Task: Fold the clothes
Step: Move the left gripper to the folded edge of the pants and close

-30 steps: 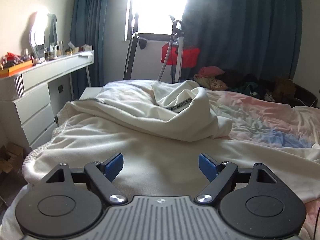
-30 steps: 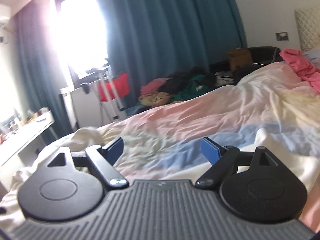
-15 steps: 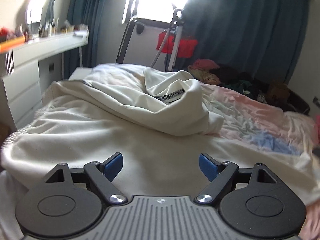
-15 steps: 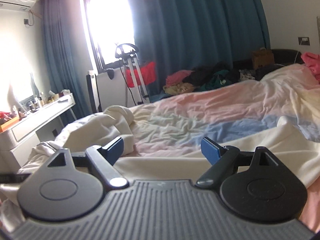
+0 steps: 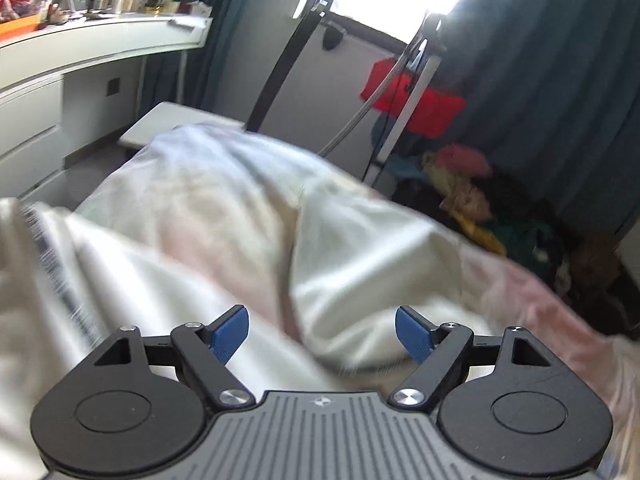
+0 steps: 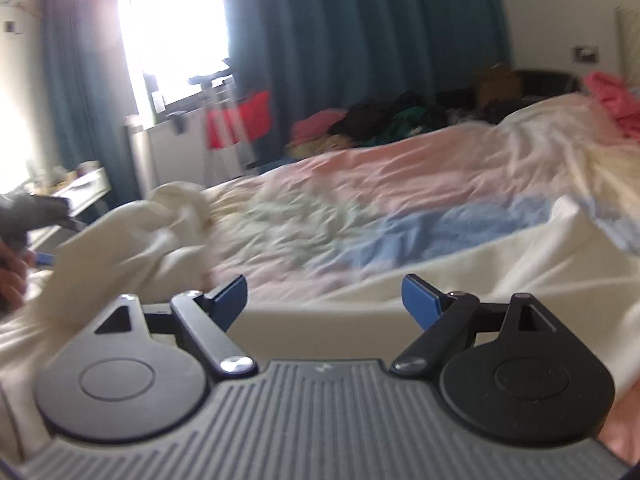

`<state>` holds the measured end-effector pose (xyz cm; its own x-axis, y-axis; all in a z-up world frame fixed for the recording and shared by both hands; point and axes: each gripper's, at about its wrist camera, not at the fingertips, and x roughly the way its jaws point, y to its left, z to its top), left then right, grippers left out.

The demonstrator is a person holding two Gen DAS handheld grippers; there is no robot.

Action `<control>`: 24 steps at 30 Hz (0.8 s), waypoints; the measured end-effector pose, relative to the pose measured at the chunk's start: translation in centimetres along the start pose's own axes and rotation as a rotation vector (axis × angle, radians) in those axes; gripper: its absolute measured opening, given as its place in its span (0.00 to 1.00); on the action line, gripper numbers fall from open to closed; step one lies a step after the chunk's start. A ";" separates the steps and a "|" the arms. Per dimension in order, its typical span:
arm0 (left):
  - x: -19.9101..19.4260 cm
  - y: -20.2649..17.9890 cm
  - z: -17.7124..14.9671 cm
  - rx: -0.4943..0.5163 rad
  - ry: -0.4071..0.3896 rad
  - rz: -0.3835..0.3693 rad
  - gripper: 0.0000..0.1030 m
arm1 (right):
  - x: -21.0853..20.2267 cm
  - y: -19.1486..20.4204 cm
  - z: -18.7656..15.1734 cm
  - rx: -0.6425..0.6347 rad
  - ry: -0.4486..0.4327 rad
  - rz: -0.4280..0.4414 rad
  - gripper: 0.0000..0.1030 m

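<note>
A cream white garment [image 5: 360, 264] lies crumpled on the bed, blurred in the left wrist view. It also shows in the right wrist view [image 6: 132, 236] at the left, with a flat spread part [image 6: 500, 264] running to the right. My left gripper [image 5: 322, 334] is open and empty, low and close over the bunched folds. My right gripper [image 6: 324, 298] is open and empty, just above the flat cream fabric. The left gripper's blue tip and the hand holding it show at the right wrist view's left edge [image 6: 42, 258].
The bed has a pink, green and blue sheet [image 6: 360, 200]. A white dresser [image 5: 72, 80] with bottles stands left. A stand with a red bag [image 5: 412, 100] and a pile of clothes [image 5: 472, 196] sit by the dark curtains [image 5: 560, 60]. A pink garment [image 6: 612, 100] lies far right.
My left gripper has moved forward and close to the bunched garment, which now fills its view. My right gripper has shifted a little lower; both views are motion blurred.
</note>
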<state>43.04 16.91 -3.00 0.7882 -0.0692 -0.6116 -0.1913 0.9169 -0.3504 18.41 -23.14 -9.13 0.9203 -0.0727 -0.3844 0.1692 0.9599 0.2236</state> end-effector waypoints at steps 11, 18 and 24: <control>14.8 -0.5 5.3 -0.020 0.114 0.212 0.73 | 8.3 -3.5 -2.4 0.116 0.065 -0.013 0.83; 15.7 -3.3 5.3 0.100 0.126 0.193 0.09 | 9.5 -3.7 -3.0 0.122 0.067 -0.021 0.83; 8.0 -9.2 5.3 0.306 -0.041 0.162 0.06 | 8.8 -4.0 -2.8 0.137 0.059 -0.021 0.83</control>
<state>54.24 10.01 -0.90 0.7857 0.0967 -0.6109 -0.1365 0.9905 -0.0187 24.89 -26.83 -15.94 0.8943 -0.0719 -0.4416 0.2382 0.9119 0.3341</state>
